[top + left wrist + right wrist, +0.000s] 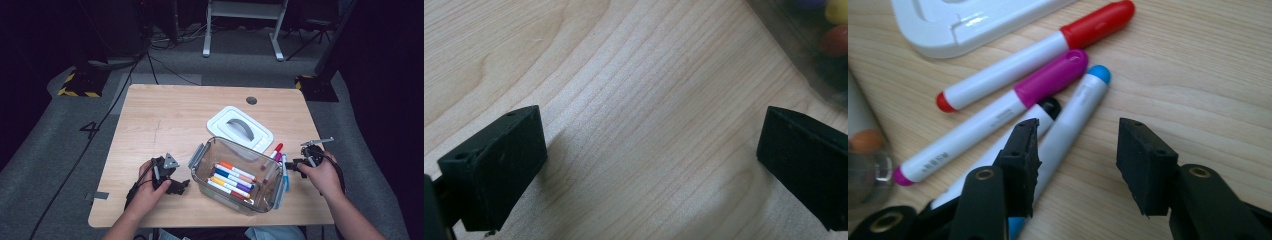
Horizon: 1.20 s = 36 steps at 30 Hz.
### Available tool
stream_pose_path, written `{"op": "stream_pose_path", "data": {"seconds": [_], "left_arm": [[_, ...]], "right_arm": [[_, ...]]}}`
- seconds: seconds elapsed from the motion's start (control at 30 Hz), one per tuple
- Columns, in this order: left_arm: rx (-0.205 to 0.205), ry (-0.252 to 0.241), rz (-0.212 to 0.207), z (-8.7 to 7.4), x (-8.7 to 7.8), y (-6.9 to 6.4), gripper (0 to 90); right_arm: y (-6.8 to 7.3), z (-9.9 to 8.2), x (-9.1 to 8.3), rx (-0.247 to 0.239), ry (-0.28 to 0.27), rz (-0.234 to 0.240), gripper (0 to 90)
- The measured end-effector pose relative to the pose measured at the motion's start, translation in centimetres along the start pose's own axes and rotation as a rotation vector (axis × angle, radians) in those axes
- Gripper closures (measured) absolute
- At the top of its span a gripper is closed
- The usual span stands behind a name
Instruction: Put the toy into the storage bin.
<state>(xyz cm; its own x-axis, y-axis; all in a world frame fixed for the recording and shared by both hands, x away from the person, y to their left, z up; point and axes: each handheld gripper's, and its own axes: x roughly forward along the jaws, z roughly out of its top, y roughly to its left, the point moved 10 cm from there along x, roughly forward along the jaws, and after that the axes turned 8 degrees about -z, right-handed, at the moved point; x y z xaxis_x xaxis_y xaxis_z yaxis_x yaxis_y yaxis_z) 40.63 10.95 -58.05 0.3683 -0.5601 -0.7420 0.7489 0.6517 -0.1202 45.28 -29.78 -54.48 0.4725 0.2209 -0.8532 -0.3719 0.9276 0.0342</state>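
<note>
Hovering low over the tabletop [1198, 65], the right claw [1075, 165] was spread, pinching nothing; its left jaw sat over the blue marker [1073, 125] and its right jaw stood clear above bare wood. That marker lay flat just right of the clear bin [235, 175]; in the right gripper view its long axis ran from the claw up and away, its blue end pointing to the far side. Touching its left side lay a black-tipped marker [1048, 107], mostly hidden under the jaw. Next over, the purple marker [998, 117] lay on a similar slant, cap end farthest. Beyond it the red marker [1033, 62] ran nearly parallel, cap also pointing away, just beside the white lid [973, 22]. From the high view these loose markers [280, 160] sat between bin and right hand [322, 172], and the lid [240, 128] lay flat behind the bin. More markers [231, 181] lay side by side in the bin.

The left claw [651, 150] was spread wide over bare wood, left of the bin, gripping nothing.
</note>
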Motion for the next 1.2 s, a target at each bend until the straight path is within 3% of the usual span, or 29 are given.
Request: {"op": "stream_pose_path", "data": {"seconds": [0.03, 0.17, 0.27, 0.3, 0.33, 0.43, 0.63, 0.77, 0.87, 1.2], "left_arm": [[0.000, 0.000, -0.001, 0.0, 0.0, 0.0, 0.0], [0.000, 0.000, 0.000, 0.0, 0.0, 0.0, 0.0], [0.000, 0.000, 0.000, 0.0, 0.0, 0.0, 0.1], [0.000, 0.000, 0.000, 0.0, 0.0, 0.0, 0.1], [0.000, 0.000, 0.000, 0.0, 0.0, 0.0, 0.1], [-0.001, 0.000, 0.000, 0.0, 0.0, 0.0, 0.0], [0.000, -0.001, 0.000, 0.0, 0.0, 0.0, 0.0], [0.000, 0.000, 0.000, 0.0, 0.0, 0.0, 0.0], [0.000, 0.000, 0.000, 0.0, 0.0, 0.0, 0.0], [0.000, 0.000, 0.000, 0.0, 0.0, 0.0, 0.0]], "right_arm": [[0.6, 0.0, 0.2, -0.012, 0.004, 0.009, 52.0], [0.6, -0.5, 0.7, -0.029, 0.033, -0.005, 54.7], [-0.6, -1.0, 1.1, -0.058, 0.060, -0.068, 64.2], [-0.6, -1.0, 1.1, -0.058, 0.060, -0.068, 64.2], [-1.1, -1.1, 0.9, -0.065, 0.071, -0.099, 70.9], [-1.8, -1.4, 0.8, -0.062, 0.087, -0.129, 76.5], [-2.2, -1.4, 0.7, -0.013, 0.081, -0.118, 76.9], [-2.4, -1.1, 0.0, 0.036, 0.063, -0.068, 77.0], [-2.4, -0.7, -0.5, 0.039, 0.048, -0.061, 77.0], [-1.4, 3.1, -5.4, 0.024, -0.050, -0.022, 77.0]]}}
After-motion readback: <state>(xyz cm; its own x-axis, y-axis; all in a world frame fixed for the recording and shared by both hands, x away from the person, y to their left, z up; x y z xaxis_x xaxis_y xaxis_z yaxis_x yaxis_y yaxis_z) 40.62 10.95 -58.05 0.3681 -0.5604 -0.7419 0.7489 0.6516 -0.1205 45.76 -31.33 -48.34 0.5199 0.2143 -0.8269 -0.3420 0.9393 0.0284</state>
